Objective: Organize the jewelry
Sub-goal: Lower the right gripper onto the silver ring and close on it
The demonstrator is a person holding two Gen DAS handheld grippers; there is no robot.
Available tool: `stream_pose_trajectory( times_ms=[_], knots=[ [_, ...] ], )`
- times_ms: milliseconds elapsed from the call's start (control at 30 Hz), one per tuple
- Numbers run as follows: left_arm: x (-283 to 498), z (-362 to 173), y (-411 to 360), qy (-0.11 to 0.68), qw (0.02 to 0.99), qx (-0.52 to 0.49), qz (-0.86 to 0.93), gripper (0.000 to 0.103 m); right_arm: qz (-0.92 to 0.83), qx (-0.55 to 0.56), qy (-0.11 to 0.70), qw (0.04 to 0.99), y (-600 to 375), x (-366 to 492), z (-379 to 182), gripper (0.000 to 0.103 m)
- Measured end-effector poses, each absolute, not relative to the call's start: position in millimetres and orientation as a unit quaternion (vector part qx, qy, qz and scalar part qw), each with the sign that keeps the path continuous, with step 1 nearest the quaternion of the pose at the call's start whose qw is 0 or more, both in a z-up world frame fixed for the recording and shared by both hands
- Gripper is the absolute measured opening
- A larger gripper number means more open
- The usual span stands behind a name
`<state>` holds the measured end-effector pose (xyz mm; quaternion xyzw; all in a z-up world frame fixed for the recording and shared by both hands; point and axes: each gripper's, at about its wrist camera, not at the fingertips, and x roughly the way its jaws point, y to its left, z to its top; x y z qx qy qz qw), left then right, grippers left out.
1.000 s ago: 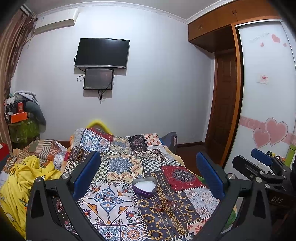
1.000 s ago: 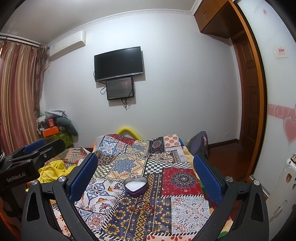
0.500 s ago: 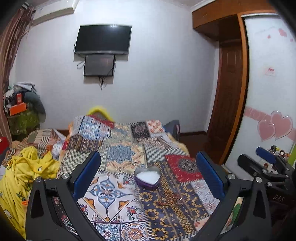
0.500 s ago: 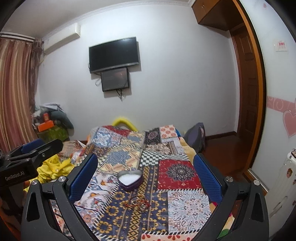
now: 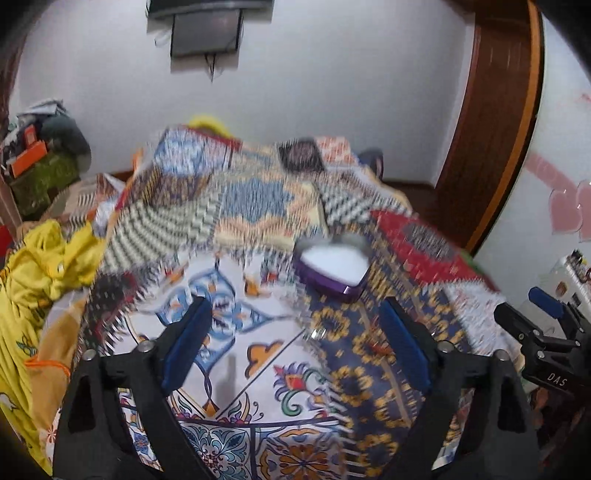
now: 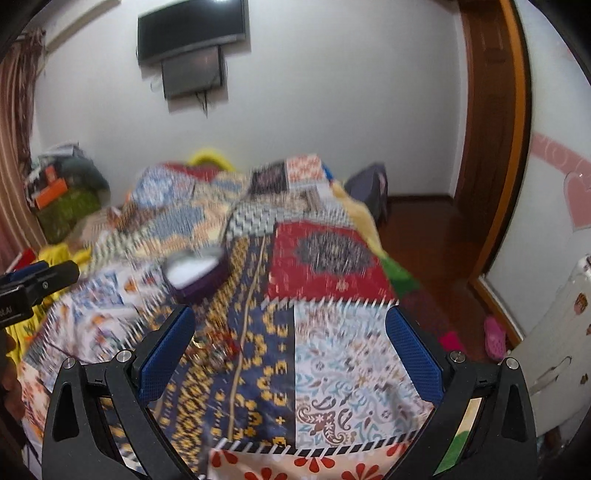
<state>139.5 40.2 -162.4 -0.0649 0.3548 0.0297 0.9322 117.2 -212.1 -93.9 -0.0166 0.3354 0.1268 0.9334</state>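
Note:
A purple heart-shaped box (image 5: 332, 267) with a white lining lies open on the patchwork bedspread (image 5: 236, 206); it also shows in the right wrist view (image 6: 195, 275). A small heap of red and metal jewelry (image 6: 216, 349) lies on the spread in front of the box, beside my right gripper's left finger. In the left wrist view only a small shiny piece (image 5: 318, 333) shows, blurred. My left gripper (image 5: 295, 347) is open and empty above the spread, short of the box. My right gripper (image 6: 290, 354) is open and empty, to the right of the jewelry.
A yellow garment (image 5: 40, 266) lies at the bed's left side. A TV (image 6: 192, 31) hangs on the far wall. A wooden door (image 6: 491, 122) and dark floor (image 6: 436, 251) with pink slippers (image 6: 495, 338) are on the right. Clutter (image 6: 62, 199) stands at left.
Both grippers have tilted down and moved closer to the bed; the box and jewelry now sit nearer and lower between the fingers. Both stay open. The views are motion-blurred.

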Motion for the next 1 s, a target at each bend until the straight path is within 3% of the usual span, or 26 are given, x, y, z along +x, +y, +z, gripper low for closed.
stream_pose_trajectory(
  times_ms=[300,500,567,900,1000],
  knots=[
    [161,-205,33,0.414,0.909,-0.052,-0.009,0.062,0.187,-0.019,0.396,0.899,-199,131,-127,0.063],
    [171,-213,25,0.424,0.904,-0.040,-0.037,0.050,0.239,-0.012,0.407,0.882,-179,132,-133,0.047],
    [177,-213,25,0.429,0.901,-0.042,-0.047,0.036,0.246,-0.015,0.410,0.878,-173,132,-136,0.043],
    [199,-233,28,0.454,0.888,-0.051,-0.054,0.028,0.258,0.002,0.432,0.864,-165,137,-149,0.028],
    [199,-235,28,0.452,0.890,-0.044,-0.046,0.021,0.254,0.003,0.436,0.864,-163,140,-153,0.026]
  ],
)
